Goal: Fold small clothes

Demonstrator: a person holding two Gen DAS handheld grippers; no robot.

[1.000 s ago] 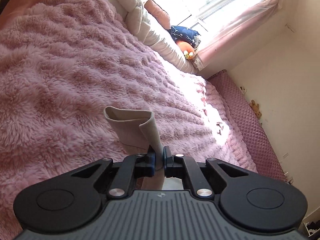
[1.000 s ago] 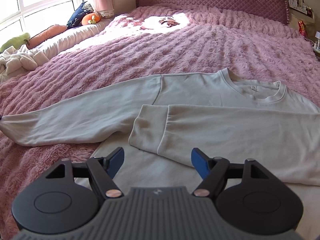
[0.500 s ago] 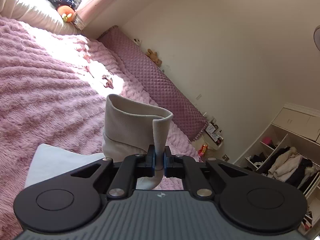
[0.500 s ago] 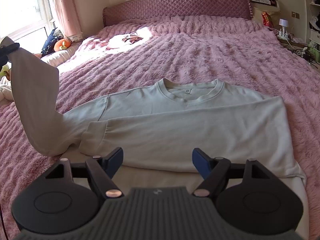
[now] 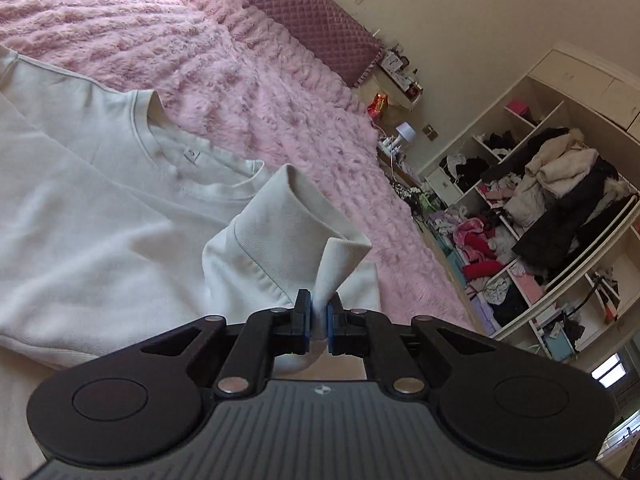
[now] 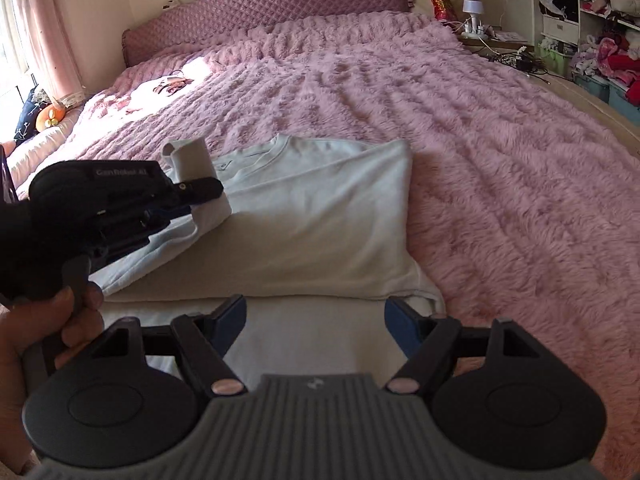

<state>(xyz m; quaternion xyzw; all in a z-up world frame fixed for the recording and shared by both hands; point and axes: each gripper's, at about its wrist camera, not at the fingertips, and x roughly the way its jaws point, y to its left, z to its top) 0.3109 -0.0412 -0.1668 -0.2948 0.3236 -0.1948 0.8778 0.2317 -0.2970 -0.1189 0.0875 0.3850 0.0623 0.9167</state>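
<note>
A pale grey-white sweatshirt (image 6: 320, 216) lies flat on the pink fluffy blanket (image 6: 480, 128), one sleeve folded across its body. My left gripper (image 5: 318, 320) is shut on the ribbed cuff (image 5: 292, 216) of the other sleeve and holds it up over the chest, just below the neckline (image 5: 160, 136). In the right wrist view the left gripper (image 6: 192, 196) shows at the left, with the sleeve cuff (image 6: 192, 160) standing up from it. My right gripper (image 6: 316, 316) hovers open above the sweatshirt's hem, nothing between its fingers.
A quilted purple headboard (image 6: 260, 8) runs along the far side of the bed. Open shelves stuffed with clothes (image 5: 552, 208) stand to the right, beside a cluttered bedside table (image 6: 480, 24). A person's hand (image 6: 36, 344) grips the left tool's handle.
The left gripper has swung the sleeve cuff from the bed's far side across and down over the sweatshirt's chest. The right gripper's view has shifted rightward along the hem, jaws unchanged.
</note>
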